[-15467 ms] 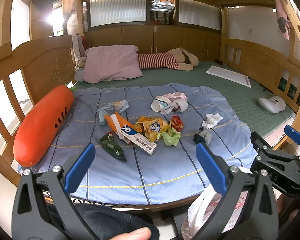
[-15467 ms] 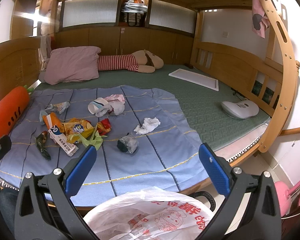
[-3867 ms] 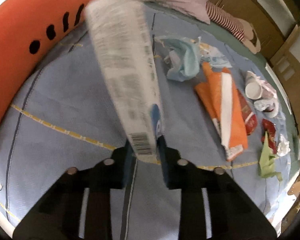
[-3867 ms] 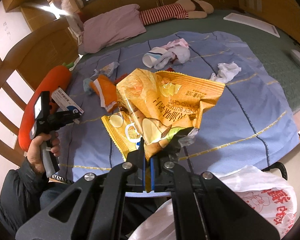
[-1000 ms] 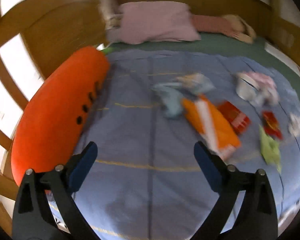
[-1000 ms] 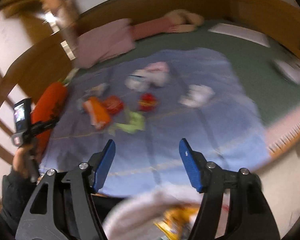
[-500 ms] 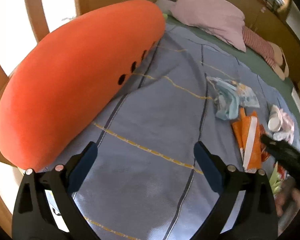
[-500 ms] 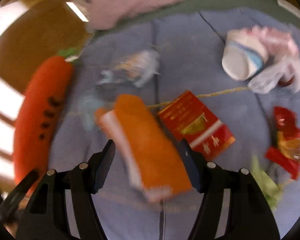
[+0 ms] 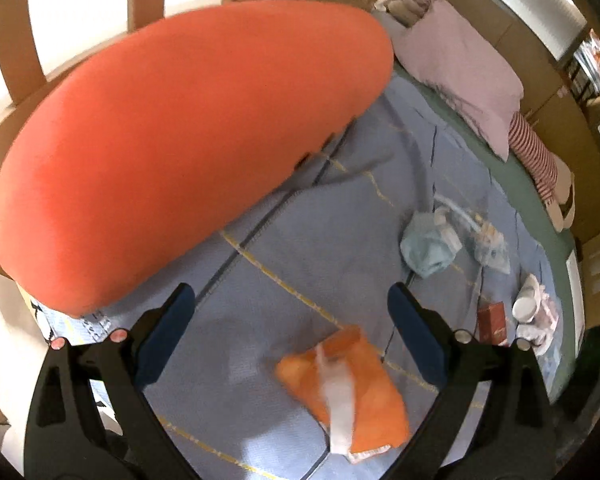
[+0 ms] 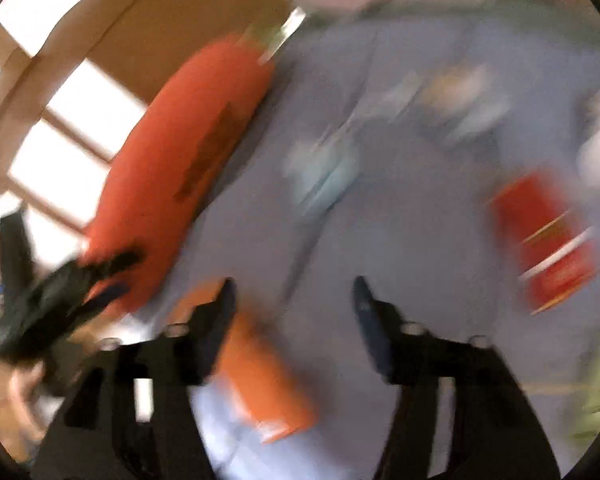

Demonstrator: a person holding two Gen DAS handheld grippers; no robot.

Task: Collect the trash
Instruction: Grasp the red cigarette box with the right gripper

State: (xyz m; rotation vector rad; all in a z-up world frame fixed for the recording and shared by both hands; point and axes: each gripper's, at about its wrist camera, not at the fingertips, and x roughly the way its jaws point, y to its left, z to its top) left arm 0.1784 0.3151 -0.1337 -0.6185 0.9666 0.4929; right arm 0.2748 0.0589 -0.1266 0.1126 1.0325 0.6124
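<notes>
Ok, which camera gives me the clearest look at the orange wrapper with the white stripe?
The left wrist view: the orange wrapper lies whole on the blue sheet, between the open jaws, only slightly blurred. The right wrist view shows it smeared by motion, partly behind the left jaw.

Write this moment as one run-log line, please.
left gripper: open, empty | right gripper: open, empty, view blurred | nearest trash: orange wrapper on blue sheet | step: reaching
</notes>
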